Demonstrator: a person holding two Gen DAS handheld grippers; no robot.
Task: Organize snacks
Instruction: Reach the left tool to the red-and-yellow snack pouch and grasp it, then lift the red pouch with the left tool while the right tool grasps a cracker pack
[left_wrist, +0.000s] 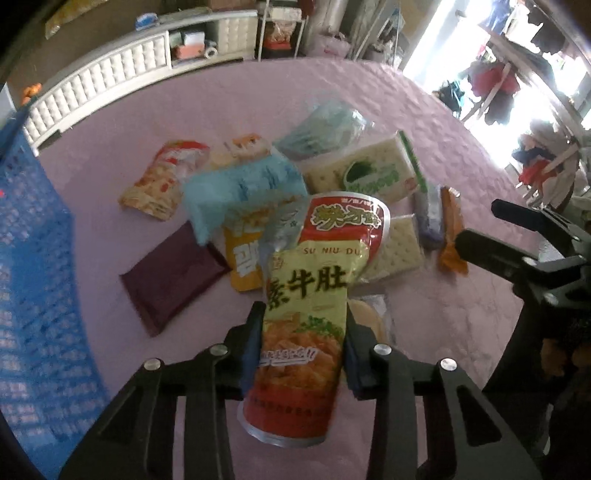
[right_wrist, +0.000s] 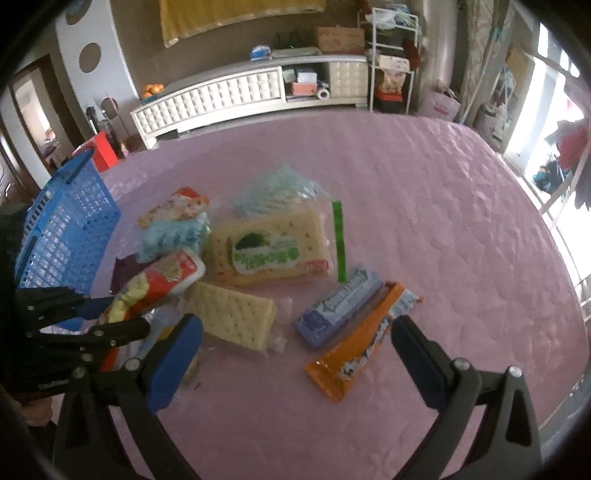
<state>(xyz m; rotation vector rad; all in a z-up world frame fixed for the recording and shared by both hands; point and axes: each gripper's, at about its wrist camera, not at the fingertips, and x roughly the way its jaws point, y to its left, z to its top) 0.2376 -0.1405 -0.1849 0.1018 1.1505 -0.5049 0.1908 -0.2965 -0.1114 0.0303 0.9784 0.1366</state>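
Observation:
My left gripper (left_wrist: 301, 325) is shut on a red and yellow snack packet (left_wrist: 314, 295) and holds it above the pink tablecloth; the packet also shows in the right wrist view (right_wrist: 162, 280). My right gripper (right_wrist: 295, 334) is open and empty, low over the table, with an orange snack bar (right_wrist: 354, 350) and a purple gum pack (right_wrist: 336, 306) between its fingers. Several snacks lie in a pile: a large cracker pack (right_wrist: 269, 251), a small cracker pack (right_wrist: 236, 317), a light blue packet (left_wrist: 240, 188), a maroon packet (left_wrist: 170, 280). A blue basket (left_wrist: 33, 277) stands at the left.
The blue basket also shows in the right wrist view (right_wrist: 66, 229) at the left table edge. A clear bag of blue items (right_wrist: 277, 192) lies behind the crackers. A white cabinet (right_wrist: 240, 92) stands beyond the table. The tablecloth (right_wrist: 461, 221) is bare at the right.

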